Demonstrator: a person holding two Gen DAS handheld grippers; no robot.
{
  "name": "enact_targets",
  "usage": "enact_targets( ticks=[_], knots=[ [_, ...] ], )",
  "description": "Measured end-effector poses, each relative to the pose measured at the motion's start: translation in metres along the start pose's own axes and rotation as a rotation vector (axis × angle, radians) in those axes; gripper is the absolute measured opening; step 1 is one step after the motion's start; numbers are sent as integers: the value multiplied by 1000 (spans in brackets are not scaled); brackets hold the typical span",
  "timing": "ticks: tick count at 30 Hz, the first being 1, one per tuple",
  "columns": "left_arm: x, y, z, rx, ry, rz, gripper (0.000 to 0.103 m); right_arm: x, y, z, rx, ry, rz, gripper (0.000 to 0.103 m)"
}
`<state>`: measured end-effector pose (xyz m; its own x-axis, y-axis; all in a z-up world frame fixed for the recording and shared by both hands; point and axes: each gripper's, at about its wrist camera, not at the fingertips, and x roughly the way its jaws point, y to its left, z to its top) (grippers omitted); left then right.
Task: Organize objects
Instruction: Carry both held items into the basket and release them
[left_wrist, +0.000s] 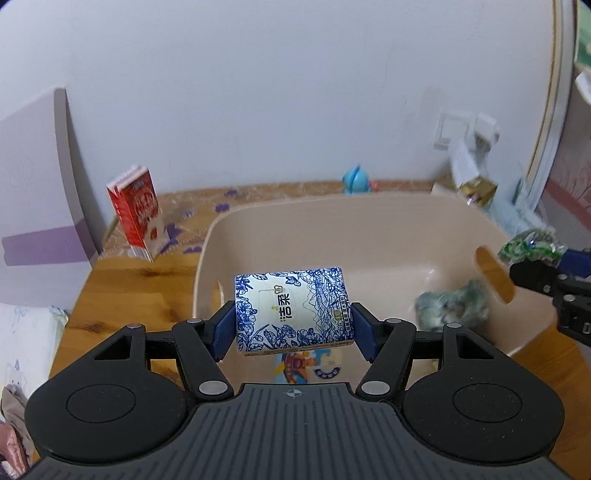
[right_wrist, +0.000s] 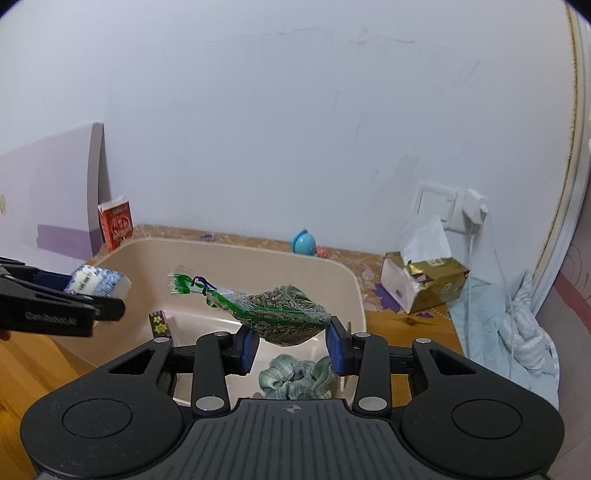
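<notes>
My left gripper (left_wrist: 293, 328) is shut on a blue-and-white tissue pack (left_wrist: 291, 308) and holds it above the near left part of a beige plastic basin (left_wrist: 280, 210). My right gripper (right_wrist: 291, 349) is shut on a clear bag of green-grey seeds (right_wrist: 284, 314) tied with a green strip, held above the basin (right_wrist: 236, 247). A green checked cloth (right_wrist: 295, 378) lies in the basin under the bag; it also shows in the left wrist view (left_wrist: 452, 308). The left gripper with the tissue pack (right_wrist: 98, 282) shows at the left of the right wrist view.
A red-and-white carton (left_wrist: 136, 210) stands on the wooden table at the back left. A blue toy (right_wrist: 304, 242) sits by the wall. A white-and-gold torn box (right_wrist: 424, 284) lies right of the basin. A small dark starred packet (right_wrist: 160, 323) and a colourful packet (left_wrist: 306, 363) lie in the basin.
</notes>
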<state>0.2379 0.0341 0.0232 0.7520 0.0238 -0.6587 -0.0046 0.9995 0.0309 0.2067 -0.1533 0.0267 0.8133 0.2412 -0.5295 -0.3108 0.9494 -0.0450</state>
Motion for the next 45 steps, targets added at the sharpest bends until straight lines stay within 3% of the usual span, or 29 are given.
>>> enact_targets(
  ticks=[5,8,13,15,16,19,21,24,33,39,45],
  knots=[
    [33,-3,-5,19,70,20,66,26,1,-2,-13,68,4,37],
    [38,-11,-9,76,65,38,66,37,2,-6,-13,100,3,37],
    [42,-13,-8,83,75,30,66,47,2,-11,-23,141,5,38],
    [41,-11,-8,78,72,23,66,48,2,-13,-24,149,3,42],
    [41,-11,-7,76,71,17,66,47,2,-13,-22,150,4,50],
    [38,-8,-6,62,66,4,69,42,1,-12,-21,140,10,55],
    [33,-7,-5,53,55,13,81,35,2,-12,-21,127,3,64],
    [19,-5,-6,44,24,6,87,23,1,-10,-12,100,-7,79],
    [-24,-6,-15,43,-37,-2,89,-18,-1,-16,18,41,-13,101],
    [-43,-8,-31,46,-44,-10,89,-35,4,-38,34,50,4,103],
    [-49,-11,-52,36,-18,-24,89,-28,11,-71,45,126,19,103]
  ],
)
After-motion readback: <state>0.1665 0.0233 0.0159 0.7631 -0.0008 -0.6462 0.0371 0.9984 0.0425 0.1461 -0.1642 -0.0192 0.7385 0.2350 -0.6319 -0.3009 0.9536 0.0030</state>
